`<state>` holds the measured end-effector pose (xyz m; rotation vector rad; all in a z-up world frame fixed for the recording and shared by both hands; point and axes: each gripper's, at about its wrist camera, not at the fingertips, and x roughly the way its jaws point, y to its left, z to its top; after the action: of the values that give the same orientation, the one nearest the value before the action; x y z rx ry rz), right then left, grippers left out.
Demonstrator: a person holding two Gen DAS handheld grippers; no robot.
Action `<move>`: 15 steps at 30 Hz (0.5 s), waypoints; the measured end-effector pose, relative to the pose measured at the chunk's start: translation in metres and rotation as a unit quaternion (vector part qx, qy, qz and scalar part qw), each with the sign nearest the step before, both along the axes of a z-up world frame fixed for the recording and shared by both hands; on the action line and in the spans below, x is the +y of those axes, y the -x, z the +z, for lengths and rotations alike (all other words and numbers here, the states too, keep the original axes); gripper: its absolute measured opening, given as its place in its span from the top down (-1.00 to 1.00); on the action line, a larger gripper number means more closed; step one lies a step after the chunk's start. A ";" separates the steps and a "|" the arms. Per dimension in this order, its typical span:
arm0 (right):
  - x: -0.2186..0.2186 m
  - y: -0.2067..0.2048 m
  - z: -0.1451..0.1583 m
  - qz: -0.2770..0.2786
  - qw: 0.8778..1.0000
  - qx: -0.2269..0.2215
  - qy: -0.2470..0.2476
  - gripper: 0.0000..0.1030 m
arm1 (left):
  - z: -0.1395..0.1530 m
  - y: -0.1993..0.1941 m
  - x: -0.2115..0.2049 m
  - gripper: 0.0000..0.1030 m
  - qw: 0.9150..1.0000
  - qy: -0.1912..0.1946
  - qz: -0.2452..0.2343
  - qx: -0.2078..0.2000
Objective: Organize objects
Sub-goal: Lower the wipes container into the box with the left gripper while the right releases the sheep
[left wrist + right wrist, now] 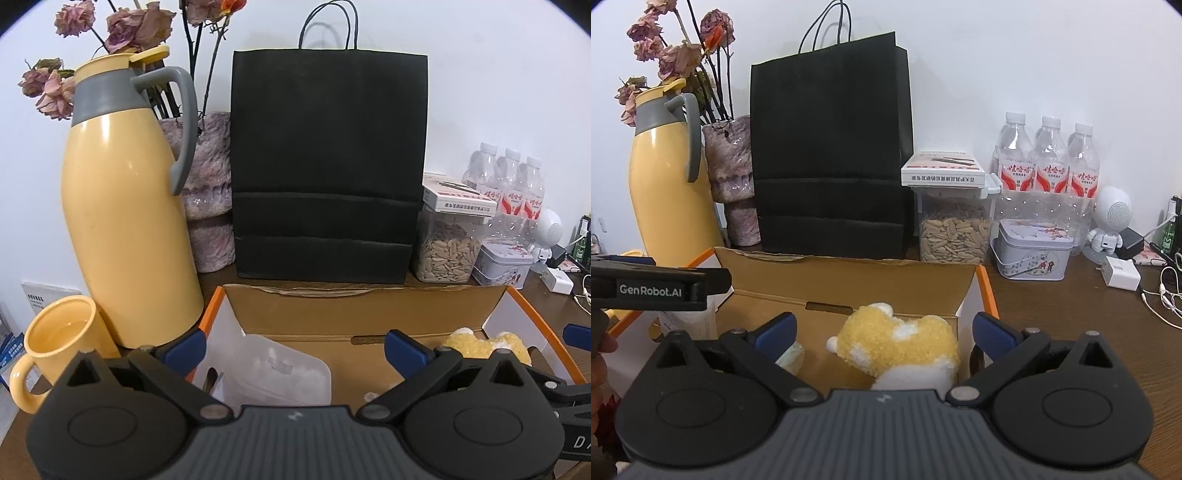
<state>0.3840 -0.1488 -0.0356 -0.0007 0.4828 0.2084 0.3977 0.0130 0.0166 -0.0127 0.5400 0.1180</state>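
An open cardboard box (354,306) with orange edges stands in front of me on the brown desk. A clear plastic container (280,373) lies in its left half, below my left gripper (295,349), which stands open and holds nothing. A yellow and white plush toy (901,343) lies in the box's right half (849,284), between the wide open fingers of my right gripper (884,334), untouched by the blue pads. The plush toy (480,341) also shows at the right of the left wrist view. The left gripper's body crosses the right wrist view at the left.
Behind the box stand a yellow thermos jug (125,206), a yellow mug (59,347), a vase with dried roses (210,192), a black paper bag (325,166), a seed jar (955,229), a tin (1032,249), three water bottles (1049,162), and a charger with cables (1121,273).
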 end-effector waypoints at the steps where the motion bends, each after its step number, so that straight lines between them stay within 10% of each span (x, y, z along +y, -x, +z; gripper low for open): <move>1: 0.000 0.001 0.001 0.001 1.000 -0.002 0.000 -1.00 | 0.001 0.001 0.000 -1.00 1.000 0.000 0.000 -0.002; 15: 0.002 0.037 0.012 0.010 1.000 -0.024 0.008 -1.00 | 0.011 0.044 0.003 -1.00 1.000 0.004 -0.007 -0.025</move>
<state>0.3474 -0.1468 -0.0240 -0.0264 0.4366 0.2227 0.3536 0.0164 0.0272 -0.0206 0.4909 0.1020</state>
